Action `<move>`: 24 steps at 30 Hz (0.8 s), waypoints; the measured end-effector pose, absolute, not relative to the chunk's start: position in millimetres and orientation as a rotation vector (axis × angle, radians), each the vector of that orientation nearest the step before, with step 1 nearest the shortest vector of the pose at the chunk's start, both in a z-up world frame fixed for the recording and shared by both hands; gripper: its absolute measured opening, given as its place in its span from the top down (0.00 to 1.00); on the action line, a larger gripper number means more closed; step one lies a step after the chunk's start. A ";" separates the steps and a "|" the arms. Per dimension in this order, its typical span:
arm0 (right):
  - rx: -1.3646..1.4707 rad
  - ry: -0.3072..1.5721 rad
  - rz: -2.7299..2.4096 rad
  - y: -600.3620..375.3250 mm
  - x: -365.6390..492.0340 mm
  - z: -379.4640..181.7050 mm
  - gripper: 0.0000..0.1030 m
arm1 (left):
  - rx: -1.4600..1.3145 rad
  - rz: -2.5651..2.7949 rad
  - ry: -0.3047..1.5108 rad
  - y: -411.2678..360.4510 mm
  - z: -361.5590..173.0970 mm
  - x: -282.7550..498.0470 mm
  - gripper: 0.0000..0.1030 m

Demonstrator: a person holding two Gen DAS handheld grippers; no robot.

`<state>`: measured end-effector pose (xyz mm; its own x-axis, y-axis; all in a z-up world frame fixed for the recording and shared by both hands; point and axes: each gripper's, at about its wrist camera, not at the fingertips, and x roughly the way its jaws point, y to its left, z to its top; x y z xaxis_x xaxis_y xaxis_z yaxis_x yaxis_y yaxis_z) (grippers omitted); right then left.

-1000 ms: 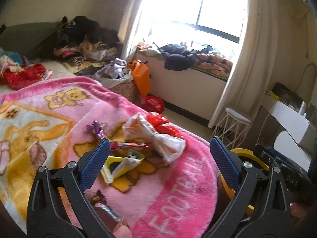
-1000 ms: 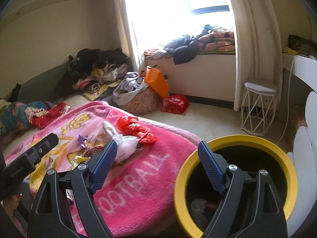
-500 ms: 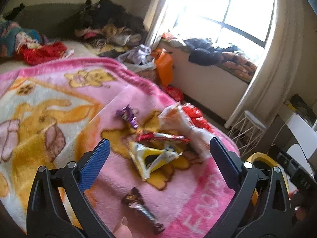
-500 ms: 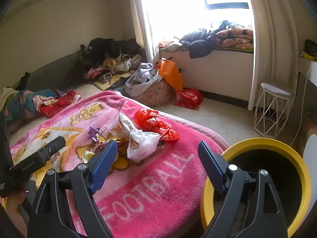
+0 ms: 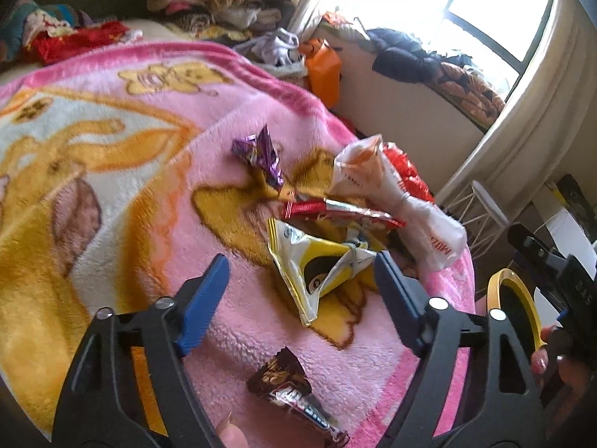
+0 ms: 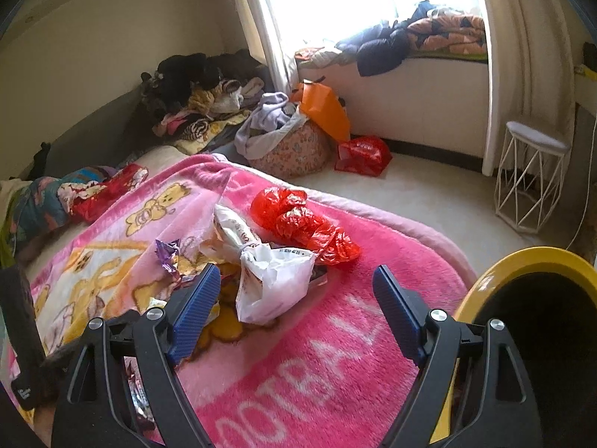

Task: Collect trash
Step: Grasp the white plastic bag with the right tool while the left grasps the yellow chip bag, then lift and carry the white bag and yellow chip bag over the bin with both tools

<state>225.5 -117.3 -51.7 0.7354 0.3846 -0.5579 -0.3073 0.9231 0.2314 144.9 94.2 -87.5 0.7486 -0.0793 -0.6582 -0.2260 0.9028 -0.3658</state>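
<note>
Trash lies clustered on the pink blanket [image 5: 130,194] at frame centre, short of its lower-right edge, where the yellow-rimmed bin [image 6: 522,261] stands. Left gripper [image 5: 300,280]: jaws closing, pads not touching; yellow-white wrapper [image 5: 317,261] lies between the fingertips, brown wrapper [image 5: 283,380] below. Right gripper [image 6: 296,295]: wide apart, empty, white bag [image 6: 272,283] just ahead.

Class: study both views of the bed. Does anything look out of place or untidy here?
Yes. Litter lies on the pink blanket: a purple wrapper, a yellow packet, a brown wrapper, a white bag and a red bag. None is in the yellow bin.
</note>
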 end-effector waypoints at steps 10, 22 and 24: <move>0.153 0.747 0.396 -96.9 258.2 -77.2 0.34 | -0.501 0.067 0.788 96.0 -103.3 157.3 0.56; 0.203 0.774 0.380 -111.9 243.7 -88.5 0.89 | -0.515 0.059 0.796 89.9 -104.9 158.7 0.85; 0.215 0.746 0.369 -119.4 236.1 -82.1 0.90 | -0.506 0.065 0.797 88.6 -104.4 158.2 0.92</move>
<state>236.1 -119.4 -82.1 0.6743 0.4009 -0.6202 -0.2498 0.9141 0.3194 158.2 88.6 -104.4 0.7037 -0.1312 -0.6982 -0.2428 0.8792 -0.4099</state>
